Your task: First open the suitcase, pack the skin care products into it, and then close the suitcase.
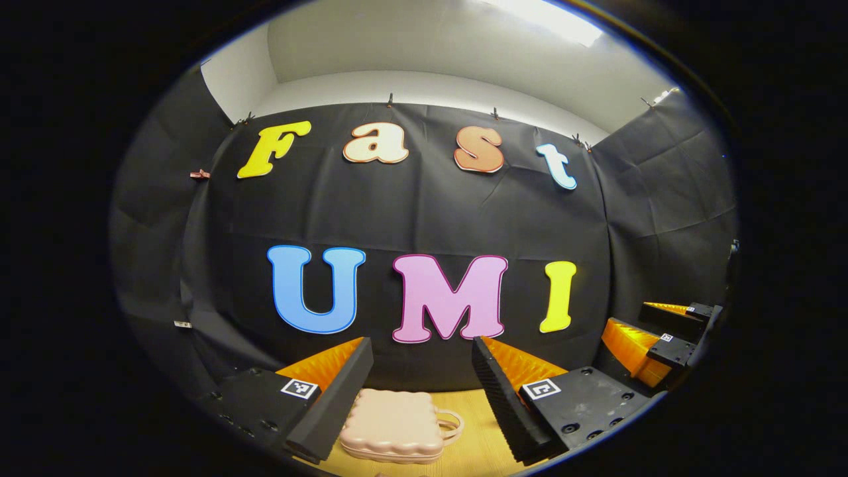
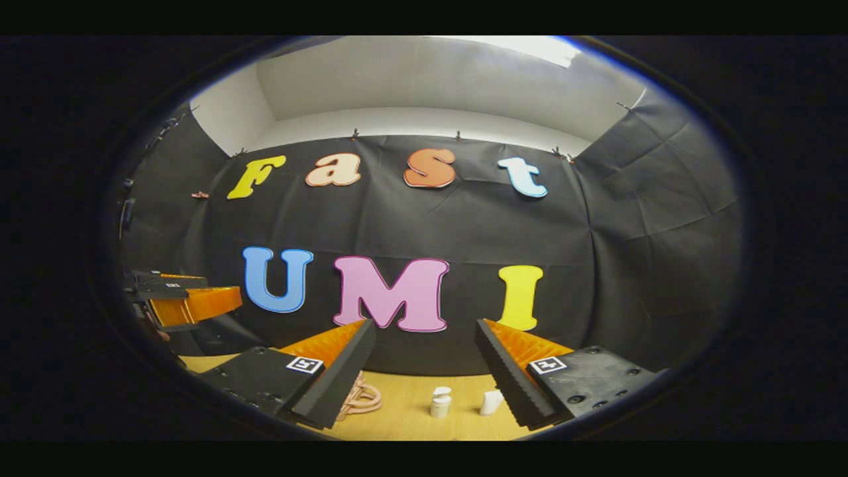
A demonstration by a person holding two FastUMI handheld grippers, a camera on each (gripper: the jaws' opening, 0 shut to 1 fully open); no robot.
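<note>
A small pink suitcase (image 1: pixel 396 424) with a scalloped edge lies flat and closed on the wooden table (image 1: pixel 474 450), its handle (image 1: pixel 450 424) to the right. My left gripper (image 1: pixel 423 361) hangs open above and in front of it, nothing between its fingers. In the right gripper view, the suitcase handle (image 2: pixel 363 399) peeks out beside the left finger. Two small white skin care containers stand on the table: a bottle (image 2: pixel 440 401) and a second piece (image 2: pixel 491 401). My right gripper (image 2: pixel 425 344) is open above them, holding nothing.
The black cloth wall rises right behind the table (image 2: pixel 411 417). The right gripper (image 1: pixel 662 331) is visible at the right edge of the left gripper view, and the left gripper (image 2: pixel 179 298) sits at the left edge of the right gripper view.
</note>
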